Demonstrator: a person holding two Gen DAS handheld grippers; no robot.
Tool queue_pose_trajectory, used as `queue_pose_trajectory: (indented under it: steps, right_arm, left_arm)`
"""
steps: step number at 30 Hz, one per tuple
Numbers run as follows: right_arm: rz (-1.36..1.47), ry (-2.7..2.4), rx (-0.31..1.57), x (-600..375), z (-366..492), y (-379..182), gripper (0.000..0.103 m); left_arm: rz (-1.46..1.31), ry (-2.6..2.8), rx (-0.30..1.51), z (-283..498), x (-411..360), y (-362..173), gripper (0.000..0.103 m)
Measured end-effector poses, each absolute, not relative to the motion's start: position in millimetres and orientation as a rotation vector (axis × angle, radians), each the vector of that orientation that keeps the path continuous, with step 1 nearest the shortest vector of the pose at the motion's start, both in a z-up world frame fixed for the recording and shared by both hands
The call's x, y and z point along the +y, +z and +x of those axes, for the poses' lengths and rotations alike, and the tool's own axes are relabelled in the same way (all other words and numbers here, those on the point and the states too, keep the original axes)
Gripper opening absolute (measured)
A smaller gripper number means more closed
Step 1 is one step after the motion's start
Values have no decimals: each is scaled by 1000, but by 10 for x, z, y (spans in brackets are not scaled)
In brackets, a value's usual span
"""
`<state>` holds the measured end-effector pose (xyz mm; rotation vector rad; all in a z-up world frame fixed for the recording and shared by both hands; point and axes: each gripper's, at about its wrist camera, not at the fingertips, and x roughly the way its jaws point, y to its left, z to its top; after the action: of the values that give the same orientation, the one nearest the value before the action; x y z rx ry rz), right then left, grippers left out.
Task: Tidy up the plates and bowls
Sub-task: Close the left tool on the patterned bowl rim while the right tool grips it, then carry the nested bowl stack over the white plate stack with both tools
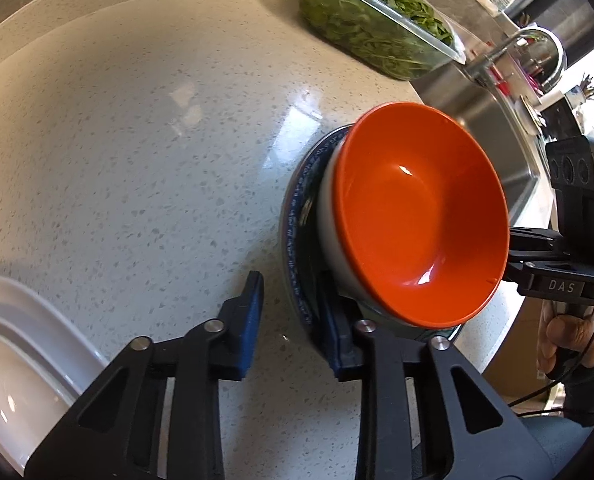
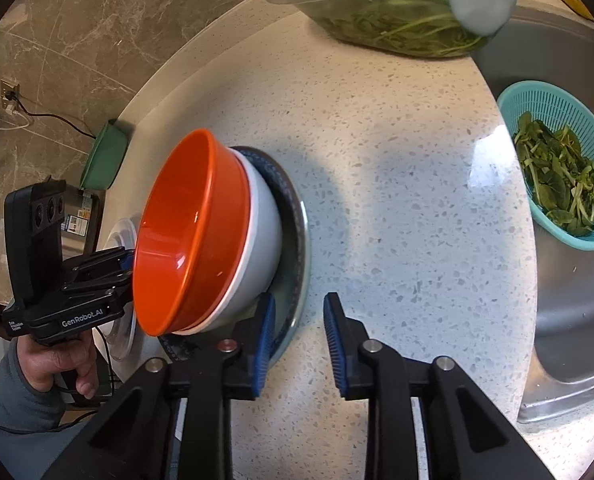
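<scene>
An orange bowl (image 1: 417, 220) (image 2: 193, 232) is nested in a white bowl (image 1: 329, 208) (image 2: 261, 232), and both stand on a dark plate (image 1: 293, 220) (image 2: 299, 216) with a blue patterned rim. My left gripper (image 1: 293, 300) straddles the plate's near rim, one blue pad over the plate and the other on the counter side with a gap showing. My right gripper (image 2: 299, 320) straddles the opposite rim the same way, bare counter showing beside its outer pad. Each wrist view shows the other gripper's black housing (image 1: 565, 288) (image 2: 77, 304) beyond the orange bowl, held by a hand.
Stacked white plates (image 1: 17, 340) lie at the lower left of the speckled counter (image 1: 137, 160). A glass dish of greens (image 1: 377, 28) (image 2: 377, 20) stands at the back. A steel sink (image 1: 497, 128) (image 2: 569, 280) lies right, holding a teal colander (image 2: 557, 168) of leaves.
</scene>
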<state>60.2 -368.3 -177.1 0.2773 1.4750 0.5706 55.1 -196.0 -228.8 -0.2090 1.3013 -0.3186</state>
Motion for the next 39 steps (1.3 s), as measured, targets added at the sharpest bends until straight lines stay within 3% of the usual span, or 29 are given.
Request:
queue_pose_trajectory:
  steps: [3, 27, 39]
  right_arm:
    - [298, 597, 1470, -3648, 593, -1773, 18]
    - [210, 558, 1418, -3575, 527, -1692, 18]
    - [173, 587, 1369, -3444, 466, -1388, 18]
  left_arm:
    - [-202, -345, 1308, 566, -2027, -2305, 11]
    - [-152, -350, 1266, 558, -2125, -2259, 11]
    - [-177, -326, 1196, 334, -1942, -1911, 11]
